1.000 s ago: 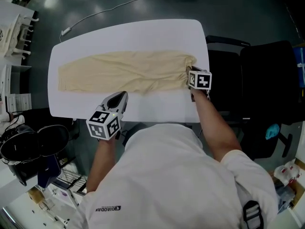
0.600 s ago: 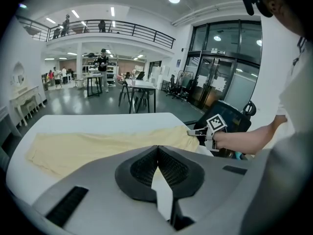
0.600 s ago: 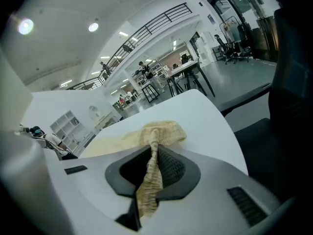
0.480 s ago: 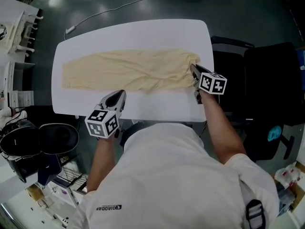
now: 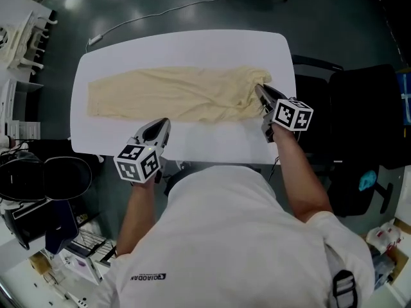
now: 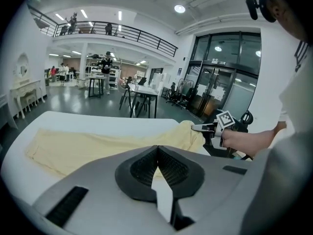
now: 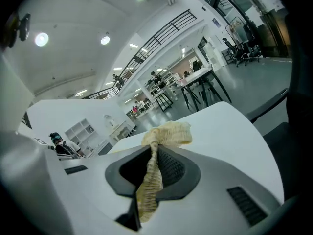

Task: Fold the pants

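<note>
Pale yellow pants (image 5: pixel 173 95) lie spread lengthwise across the white table (image 5: pixel 192 43). My right gripper (image 5: pixel 261 92) is at their right end, shut on the bunched waistband (image 7: pixel 166 132), and holds it a little above the table. In the right gripper view the fabric runs down between the pads (image 7: pixel 168 168). My left gripper (image 5: pixel 162 124) hovers at the table's front edge, just short of the pants' near side. Its jaws are shut, with nothing between them. The left gripper view shows the pants (image 6: pixel 93 143) ahead of it and my right gripper (image 6: pixel 199 128) at their far right end.
Black chairs (image 5: pixel 359 108) stand close to the table's right side. A white cable (image 5: pixel 148 15) lies on the dark floor behind the table. Black gear (image 5: pixel 38 185) and a white shelf (image 5: pixel 19 37) are at the left.
The right gripper has risen and drawn to the right with the waistband, lifting that end off the table. The left gripper has shifted only slightly at the front edge.
</note>
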The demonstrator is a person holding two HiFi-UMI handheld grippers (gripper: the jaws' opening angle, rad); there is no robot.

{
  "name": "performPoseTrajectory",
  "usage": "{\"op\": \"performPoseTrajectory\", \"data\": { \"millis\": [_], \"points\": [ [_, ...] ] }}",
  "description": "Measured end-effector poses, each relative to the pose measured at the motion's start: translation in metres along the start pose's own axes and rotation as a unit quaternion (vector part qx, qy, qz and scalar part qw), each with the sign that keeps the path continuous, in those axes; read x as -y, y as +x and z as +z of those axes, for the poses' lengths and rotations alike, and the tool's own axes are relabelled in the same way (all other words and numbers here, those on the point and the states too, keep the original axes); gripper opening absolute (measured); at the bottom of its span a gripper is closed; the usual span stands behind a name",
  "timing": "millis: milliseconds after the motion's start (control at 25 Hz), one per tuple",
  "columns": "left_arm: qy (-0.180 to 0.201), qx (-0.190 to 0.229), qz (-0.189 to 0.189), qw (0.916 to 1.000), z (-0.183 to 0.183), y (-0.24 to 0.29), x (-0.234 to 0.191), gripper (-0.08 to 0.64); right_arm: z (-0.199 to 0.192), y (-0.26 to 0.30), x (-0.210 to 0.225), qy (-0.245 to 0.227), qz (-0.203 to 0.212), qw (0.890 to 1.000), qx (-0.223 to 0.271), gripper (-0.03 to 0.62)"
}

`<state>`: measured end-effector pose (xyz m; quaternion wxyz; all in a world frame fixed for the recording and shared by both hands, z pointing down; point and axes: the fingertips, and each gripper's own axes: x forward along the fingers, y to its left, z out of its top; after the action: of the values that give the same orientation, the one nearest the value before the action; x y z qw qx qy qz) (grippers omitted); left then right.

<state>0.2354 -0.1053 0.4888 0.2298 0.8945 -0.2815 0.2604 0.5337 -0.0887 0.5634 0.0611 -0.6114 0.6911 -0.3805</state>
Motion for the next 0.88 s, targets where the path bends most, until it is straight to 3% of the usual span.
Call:
{"op": "performPoseTrajectory", "data": {
  "millis": [440,880],
  "points": [
    [-0.016,0.035,-0.022,0.999,0.005,-0.053,-0.091,0.028,0.014,0.036,-0.112,-0.017,0.021,0.999,0.028,0.06],
    [-0.013,0.053,-0.045,0.9975,0.0,-0.105,-0.173,0.028,0.005,0.064,-0.184,0.011,0.001,0.997,0.077,0.06]
  ]
}}
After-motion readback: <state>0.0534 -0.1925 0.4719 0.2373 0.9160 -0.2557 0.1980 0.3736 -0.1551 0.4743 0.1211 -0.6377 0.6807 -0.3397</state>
